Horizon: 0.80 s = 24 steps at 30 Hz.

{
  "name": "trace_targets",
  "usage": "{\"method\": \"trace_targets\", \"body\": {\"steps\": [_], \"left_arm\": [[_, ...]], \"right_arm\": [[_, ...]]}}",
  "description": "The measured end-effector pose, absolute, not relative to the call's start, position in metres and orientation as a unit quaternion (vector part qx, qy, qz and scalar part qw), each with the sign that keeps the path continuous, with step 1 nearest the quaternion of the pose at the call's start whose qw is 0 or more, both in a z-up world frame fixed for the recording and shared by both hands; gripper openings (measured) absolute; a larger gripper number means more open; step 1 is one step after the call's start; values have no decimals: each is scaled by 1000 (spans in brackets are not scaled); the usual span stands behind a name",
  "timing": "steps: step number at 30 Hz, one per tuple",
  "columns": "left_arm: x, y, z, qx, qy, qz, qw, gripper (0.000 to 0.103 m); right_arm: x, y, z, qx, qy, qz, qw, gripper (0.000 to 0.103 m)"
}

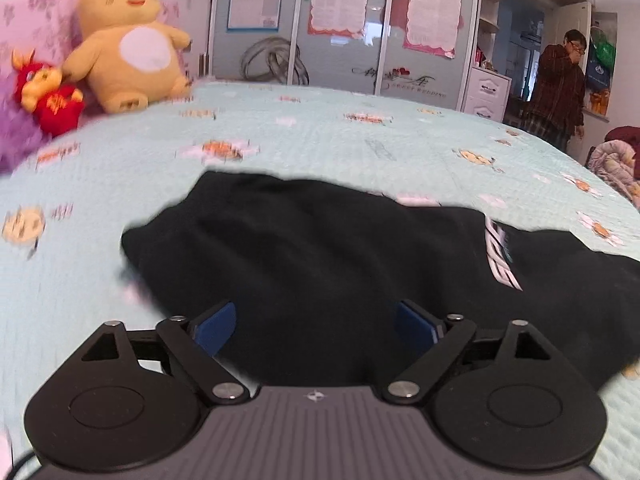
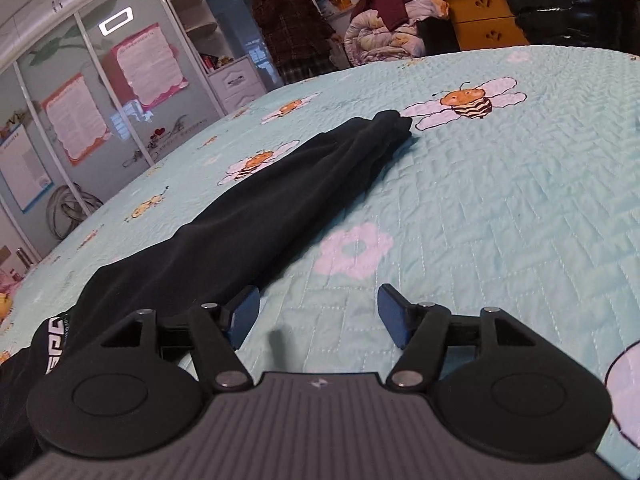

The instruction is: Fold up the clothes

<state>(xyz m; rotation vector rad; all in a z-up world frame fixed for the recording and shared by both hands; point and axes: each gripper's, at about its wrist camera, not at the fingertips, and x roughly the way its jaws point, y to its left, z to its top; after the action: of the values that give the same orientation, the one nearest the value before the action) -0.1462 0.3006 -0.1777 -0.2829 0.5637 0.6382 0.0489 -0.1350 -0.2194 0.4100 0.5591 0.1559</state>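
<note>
Plainly: soft black trousers point(image 2: 256, 200) rumpled on quilted bedspread point(image 2: 500, 200).

Yellow plush toy point(image 1: 130, 42) on quilt point(image 1: 320, 140) (bee-printed) — a person point(image 2: 294, 32) stands beyond.

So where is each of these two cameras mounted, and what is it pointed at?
Left wrist view: sits on the left tool, looking across the black garment toward the plush toys; its own open blue pads show.
Right wrist view: sits on the right tool, open over the quilt, garment alongside.
Shared: garment, quilt, wardrobe, a standing person.
</note>
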Motion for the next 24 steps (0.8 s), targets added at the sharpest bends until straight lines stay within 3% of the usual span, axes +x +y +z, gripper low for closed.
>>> {"method": "trace_targets", "body": {"steps": [3,15,24], "left_arm": [[-155,288,-190,-136,310,324,883,88],[-182,277,-170,-173,340,334,862,88],[-176,247,-163,-137,355,317,869,88]], "right_arm": [[50,-133,-221,199,272,93,937,83],[46,-126,-221,186,270,95,940,86],[45,-128,-221,190,268,99,939,87]]}}
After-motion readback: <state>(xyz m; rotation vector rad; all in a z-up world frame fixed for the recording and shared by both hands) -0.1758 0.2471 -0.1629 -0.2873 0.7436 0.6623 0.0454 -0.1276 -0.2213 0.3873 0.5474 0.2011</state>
